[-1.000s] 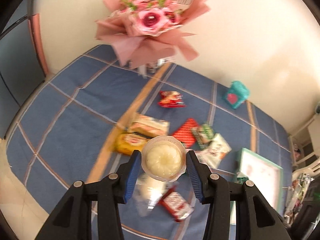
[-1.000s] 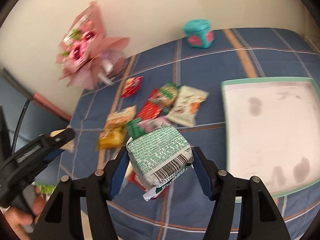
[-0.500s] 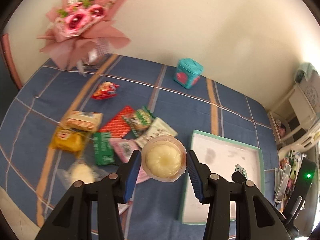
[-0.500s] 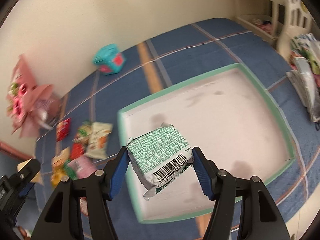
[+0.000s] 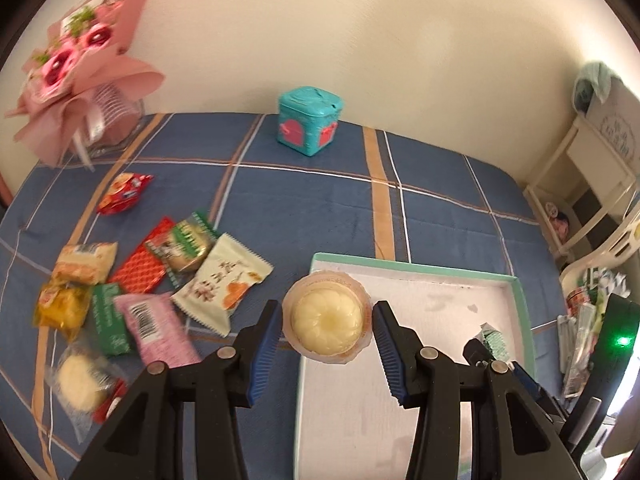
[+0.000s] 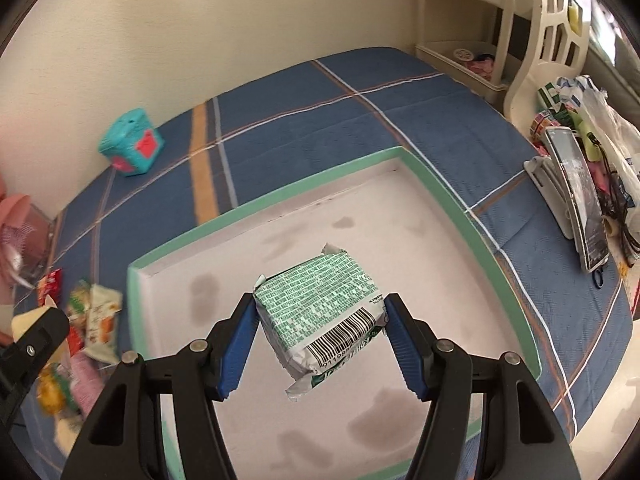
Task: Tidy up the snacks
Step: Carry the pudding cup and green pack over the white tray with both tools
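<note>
Blue plaid cloth [image 5: 304,216] covers the surface against a cream wall, with a pink bouquet [image 5: 76,64] at ten o'clock and a teal box [image 5: 308,124] at twelve in the left wrist view. Loose snack packets [image 5: 160,280] lie scattered at nine o'clock, well apart from the green-rimmed white tray [image 5: 520,300] at four o'clock. The left gripper [image 5: 326,330] pinches a clear jelly cup [image 5: 326,320] over the tray's near-left corner. In the right wrist view, the right gripper [image 6: 320,328] clamps a green-printed wrapped packet [image 6: 320,312], barcode facing the camera, over the tray's middle. A phone on a stand [image 6: 576,200] sits at three o'clock beside the cloth's edge.
</note>
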Motion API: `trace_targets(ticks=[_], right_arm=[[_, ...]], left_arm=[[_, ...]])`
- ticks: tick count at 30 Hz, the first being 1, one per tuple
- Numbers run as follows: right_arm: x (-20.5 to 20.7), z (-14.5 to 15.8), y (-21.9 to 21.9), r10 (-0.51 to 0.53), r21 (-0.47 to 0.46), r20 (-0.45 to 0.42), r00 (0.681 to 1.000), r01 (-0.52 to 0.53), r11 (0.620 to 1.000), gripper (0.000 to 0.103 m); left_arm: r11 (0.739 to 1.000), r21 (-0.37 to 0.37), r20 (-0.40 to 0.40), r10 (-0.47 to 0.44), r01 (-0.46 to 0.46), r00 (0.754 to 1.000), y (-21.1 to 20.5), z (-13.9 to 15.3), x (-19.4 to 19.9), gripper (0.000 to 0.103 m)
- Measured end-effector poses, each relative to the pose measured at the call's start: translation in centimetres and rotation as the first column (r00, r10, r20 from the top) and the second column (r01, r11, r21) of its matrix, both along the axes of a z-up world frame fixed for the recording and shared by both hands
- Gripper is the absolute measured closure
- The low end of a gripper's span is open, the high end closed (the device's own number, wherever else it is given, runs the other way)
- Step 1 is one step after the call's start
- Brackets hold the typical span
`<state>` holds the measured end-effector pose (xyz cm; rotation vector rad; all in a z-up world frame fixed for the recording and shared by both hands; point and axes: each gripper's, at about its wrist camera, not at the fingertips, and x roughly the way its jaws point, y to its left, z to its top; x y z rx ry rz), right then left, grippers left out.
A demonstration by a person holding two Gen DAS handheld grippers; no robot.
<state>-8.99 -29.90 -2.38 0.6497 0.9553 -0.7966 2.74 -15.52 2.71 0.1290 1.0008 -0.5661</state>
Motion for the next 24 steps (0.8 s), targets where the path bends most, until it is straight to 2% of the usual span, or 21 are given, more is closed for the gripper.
trace_targets(ticks=[8, 16, 24], right_arm=[[0.7, -1.9, -1.5, -0.035, -0.053, -0.028, 0.999, 0.033, 0.998, 0.038], [2.0, -2.3, -2.1, -0.025, -0.122, -0.029, 0.999, 0.021, 0.992, 0.038], [2.2, -3.5, -3.2, -0.046, -0.115, -0.043, 0.998, 0.041, 0.993, 0.038]], left_arm=[[0.996, 0.053, 0.015, -0.067, 0.066, 0.998, -2.8, -3.1, 0.9, 0.054], [0.995, 0.053, 0.002, -0.085, 0.085, 0.996, -4.1, -5.2, 1.8, 0.054], [0.991, 0.072, 0.013, -0.110, 0.109, 0.994, -5.2, -6.4, 2.3, 0.053]])
